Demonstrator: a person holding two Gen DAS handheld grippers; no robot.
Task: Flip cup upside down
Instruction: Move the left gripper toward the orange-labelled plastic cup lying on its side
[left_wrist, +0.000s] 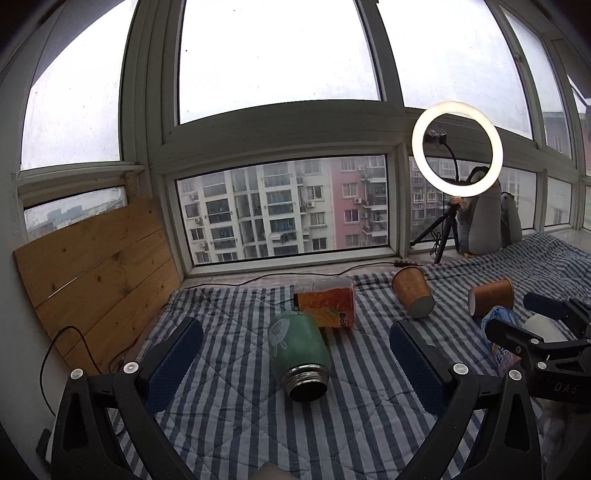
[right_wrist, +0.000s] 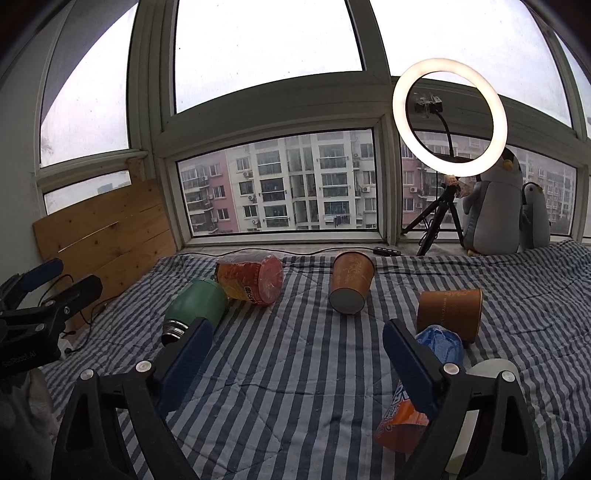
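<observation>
A green cup lies on its side on the striped quilt, its dark threaded mouth toward me. My left gripper is open, one finger on each side of it, not touching. In the right wrist view the green cup lies at the left. Two brown paper cups lie on their sides: one in the middle, one at the right. My right gripper is open and empty above the quilt. The brown cups also show in the left wrist view.
An orange snack canister lies behind the green cup. A blue-and-orange snack bag and a white object lie beside my right gripper's right finger. A ring light on a tripod, plush penguins and a wooden board line the window edge.
</observation>
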